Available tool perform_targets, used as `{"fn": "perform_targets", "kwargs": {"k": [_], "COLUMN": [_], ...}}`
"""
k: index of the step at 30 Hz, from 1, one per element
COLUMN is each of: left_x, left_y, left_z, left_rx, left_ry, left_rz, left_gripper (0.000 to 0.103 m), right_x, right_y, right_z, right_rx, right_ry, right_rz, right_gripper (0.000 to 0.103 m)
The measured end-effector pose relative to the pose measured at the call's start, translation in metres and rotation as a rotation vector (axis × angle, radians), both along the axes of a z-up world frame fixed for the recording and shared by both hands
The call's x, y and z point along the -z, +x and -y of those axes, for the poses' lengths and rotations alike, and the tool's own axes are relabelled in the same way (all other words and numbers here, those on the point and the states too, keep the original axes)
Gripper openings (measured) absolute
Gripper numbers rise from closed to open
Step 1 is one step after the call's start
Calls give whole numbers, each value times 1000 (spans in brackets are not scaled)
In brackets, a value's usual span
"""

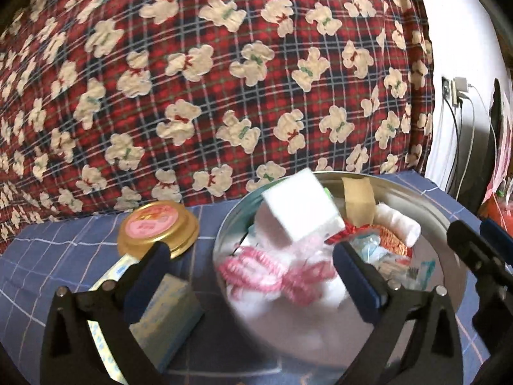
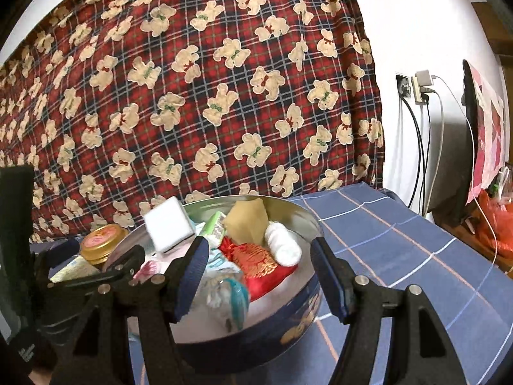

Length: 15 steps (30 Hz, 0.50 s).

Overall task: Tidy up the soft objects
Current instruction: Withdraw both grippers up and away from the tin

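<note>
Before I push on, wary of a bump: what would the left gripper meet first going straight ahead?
Probably the pink yarn atop the pile in the tin, lying between the open left gripper's fingers; depth is unclear.

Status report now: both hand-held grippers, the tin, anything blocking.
Left hand-held gripper open, empty, over round tin. Right hand-held gripper open, empty, at tin's rim. White sponge block on the pile inside. Gold-lidded jar beside tin, not blocking.

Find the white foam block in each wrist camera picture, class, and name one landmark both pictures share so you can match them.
Left wrist view: the white foam block sits centre, just right of middle, tilted over the round tin's far rim.
Right wrist view: the block is left of centre, at the tin's far left rim.
Shared landmark: the gold-lidded jar, just left of the tin in both.
</note>
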State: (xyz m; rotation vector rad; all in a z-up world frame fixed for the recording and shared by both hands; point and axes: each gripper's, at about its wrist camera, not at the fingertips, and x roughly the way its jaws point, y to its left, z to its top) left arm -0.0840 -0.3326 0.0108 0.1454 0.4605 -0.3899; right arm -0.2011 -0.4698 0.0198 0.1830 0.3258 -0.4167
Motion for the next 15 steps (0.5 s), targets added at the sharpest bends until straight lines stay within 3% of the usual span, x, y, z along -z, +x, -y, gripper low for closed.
{"fn": "perform_targets", "kwargs": {"k": [7, 15], "left_x": [3, -5], "left_y": [-17, -50], "left_z": [-19, -36], "left_rx": [3, 12], "left_ry": [-24, -57], "left_rz": [0, 119], "left_gripper": [103, 103], "right_x": [-7, -17], "right_y": [-22, -46], "right_z": [-22, -44], "right_rx": [-12, 0], "right_ry": [-94, -202], "right_rz": [81, 170], "right_gripper": [68, 68]}}
